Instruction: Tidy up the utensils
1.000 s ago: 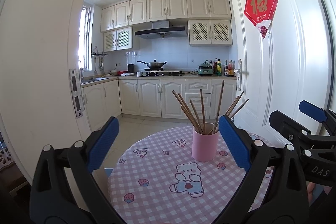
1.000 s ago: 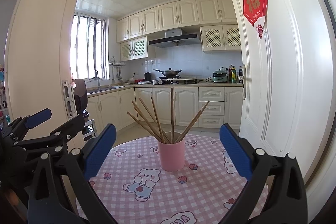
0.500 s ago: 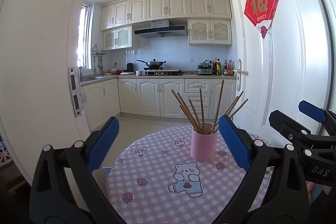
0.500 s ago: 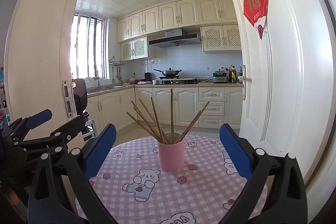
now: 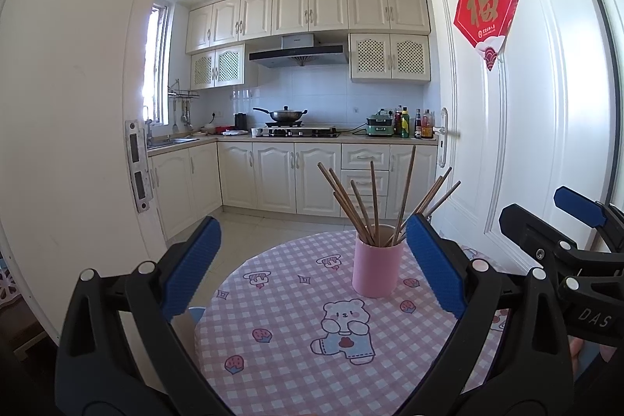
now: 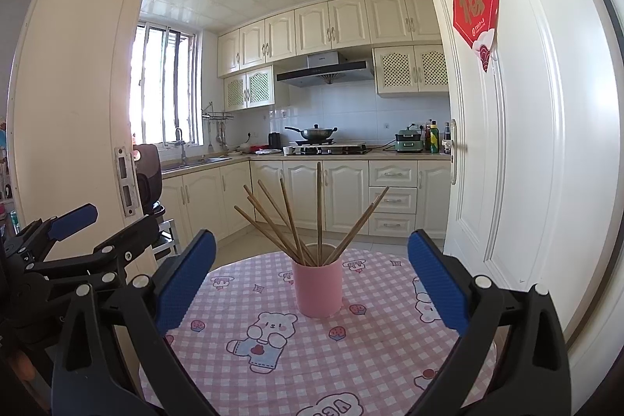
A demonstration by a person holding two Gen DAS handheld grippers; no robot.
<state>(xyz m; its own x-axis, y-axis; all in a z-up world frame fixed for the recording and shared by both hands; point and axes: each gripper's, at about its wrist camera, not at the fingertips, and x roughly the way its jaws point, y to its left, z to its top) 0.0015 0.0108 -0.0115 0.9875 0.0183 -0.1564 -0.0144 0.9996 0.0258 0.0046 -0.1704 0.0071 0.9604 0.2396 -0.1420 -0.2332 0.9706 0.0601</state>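
Both tools wide, empty: left tool (image 5: 312,260), right tool (image 6: 310,275). Pink cup (image 6: 318,289) w/ chopsticks (image 6: 319,213) upright on bench (image 6: 296,357), ahead btwn right tool's fingers.

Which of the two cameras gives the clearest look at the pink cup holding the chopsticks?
The right wrist view: the pink cup stands centred between the open jaws, fully visible, chopsticks fanned out. In the left wrist view the cup sits right of centre, close beside one blue pad.

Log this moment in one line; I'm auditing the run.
left gripper: open, empty | right gripper: open, empty | chopsticks: splayed in pink cup | cup: upright on checked tablecloth
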